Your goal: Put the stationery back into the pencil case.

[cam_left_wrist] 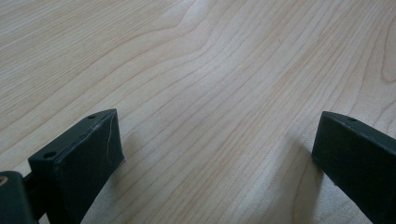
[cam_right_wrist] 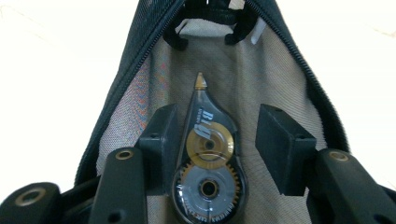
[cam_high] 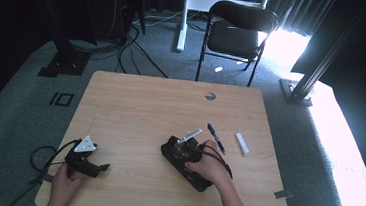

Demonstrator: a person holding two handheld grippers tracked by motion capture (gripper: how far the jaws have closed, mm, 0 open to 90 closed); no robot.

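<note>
A black zip pouch (cam_high: 198, 181) lies open on the wooden table (cam_high: 145, 105), right of centre. My right gripper (cam_high: 181, 150) reaches into it, held by a hand. In the right gripper view a clear correction-tape dispenser (cam_right_wrist: 208, 154) lies on the pouch's (cam_right_wrist: 140, 56) grey mesh lining. It sits between the jaws of my right gripper (cam_right_wrist: 217, 126), which is open, with the left jaw close against it and a gap at the right jaw. My left gripper (cam_high: 96, 165) rests near the front-left corner. In its own view the left gripper (cam_left_wrist: 217, 133) is open over bare wood.
A blue pen (cam_high: 215, 137) and a small white stick-shaped object (cam_high: 242, 144) lie on the table just right of the pouch. A round cable hole (cam_high: 210, 96) is near the far edge. A black chair (cam_high: 237, 30) stands beyond the table.
</note>
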